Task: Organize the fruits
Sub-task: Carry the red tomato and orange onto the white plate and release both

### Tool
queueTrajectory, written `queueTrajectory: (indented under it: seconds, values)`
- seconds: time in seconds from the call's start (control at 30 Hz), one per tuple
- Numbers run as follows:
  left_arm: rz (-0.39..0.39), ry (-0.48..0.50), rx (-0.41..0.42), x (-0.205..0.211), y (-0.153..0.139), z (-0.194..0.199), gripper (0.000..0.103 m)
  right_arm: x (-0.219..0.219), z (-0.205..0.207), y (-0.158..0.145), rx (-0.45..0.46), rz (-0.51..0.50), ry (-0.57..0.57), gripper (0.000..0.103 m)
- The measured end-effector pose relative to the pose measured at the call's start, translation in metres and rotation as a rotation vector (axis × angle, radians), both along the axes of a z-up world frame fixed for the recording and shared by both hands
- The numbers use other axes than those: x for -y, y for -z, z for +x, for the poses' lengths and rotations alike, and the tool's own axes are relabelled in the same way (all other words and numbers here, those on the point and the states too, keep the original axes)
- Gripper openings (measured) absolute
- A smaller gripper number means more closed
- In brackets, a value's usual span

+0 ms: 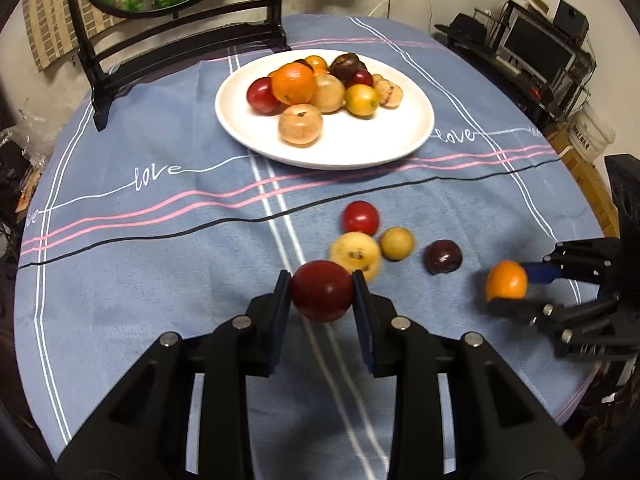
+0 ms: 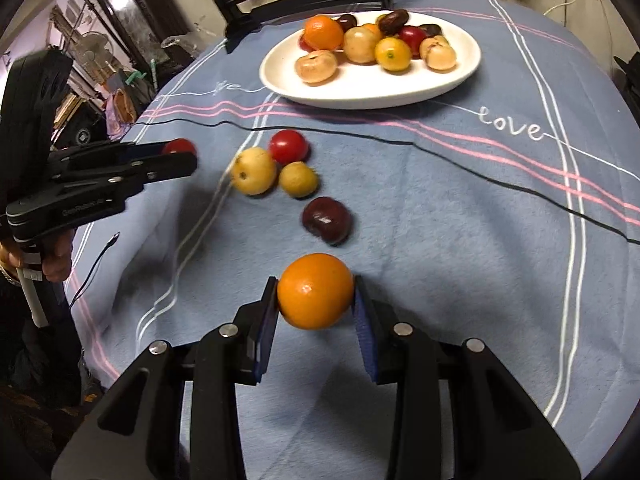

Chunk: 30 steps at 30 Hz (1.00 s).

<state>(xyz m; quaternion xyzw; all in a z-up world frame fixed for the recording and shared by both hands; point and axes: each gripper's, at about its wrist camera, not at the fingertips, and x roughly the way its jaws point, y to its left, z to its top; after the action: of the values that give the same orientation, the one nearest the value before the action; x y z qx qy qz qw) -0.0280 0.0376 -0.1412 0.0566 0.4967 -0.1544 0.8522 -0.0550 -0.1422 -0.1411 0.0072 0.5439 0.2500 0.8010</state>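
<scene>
On the white plate: a heap of mixed fruits.
My left claw pinches a dark red fruit; my right claw pinches an orange.

A blue tablecloth is crossed by pink, white and black lines. A white plate is seen. A dark red fruit and an orange fruit are shown.

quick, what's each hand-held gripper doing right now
Left hand-held gripper: closed on a round dark red fruit.
Right hand-held gripper: closed on a round orange citrus fruit.
</scene>
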Motion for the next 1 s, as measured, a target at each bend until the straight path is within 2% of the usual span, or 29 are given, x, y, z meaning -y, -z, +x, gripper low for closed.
queueTrajectory:
  seconds: [0.23, 0.5, 1.0]
  values:
    - [0.015, 0.017, 0.015, 0.031, -0.015, -0.001, 0.031, -0.003, -0.002, -0.007, 0.015, 0.032, -0.011, 0.036]
    - [0.036, 0.023, 0.069, 0.052, -0.041, 0.012, 0.031, 0.007, 0.007, -0.022, 0.038, 0.067, 0.003, 0.036]
    - [0.063, -0.013, 0.157, 0.056, -0.087, 0.060, 0.031, 0.023, 0.070, -0.106, 0.227, 0.110, 0.006, 0.036]
